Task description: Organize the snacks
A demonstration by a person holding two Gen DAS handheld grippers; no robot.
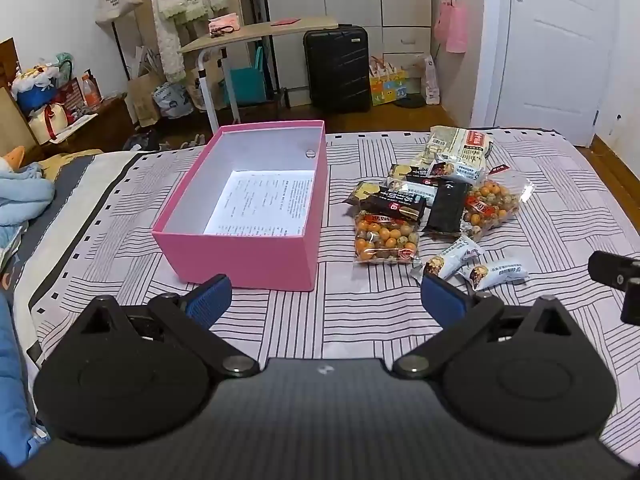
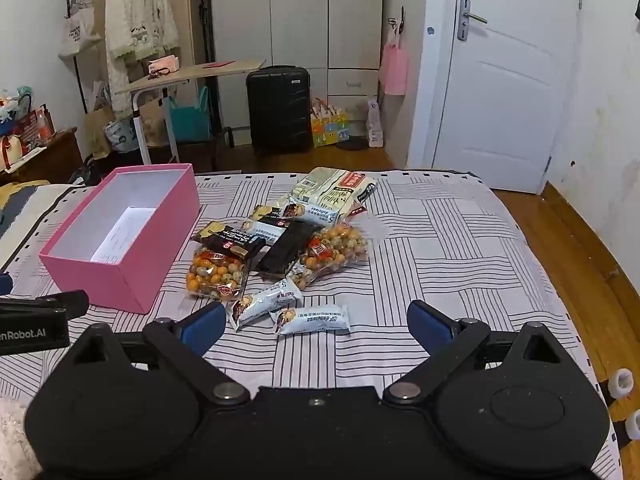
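Bed [image 1: 360,320]: one pink box [image 1: 248,256], two nut bags [image 1: 386,240], two white bars [image 2: 312,319]. Left tool [image 1: 326,300] and right tool [image 2: 316,326] gape wide, holding nothing.

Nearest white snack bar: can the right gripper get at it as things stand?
Probably yes. The right gripper is open and empty, and the white snack bar lies flat on the bedspread just ahead between its fingers, apart from the pile, nothing covering it. The pink box sits off to the left.
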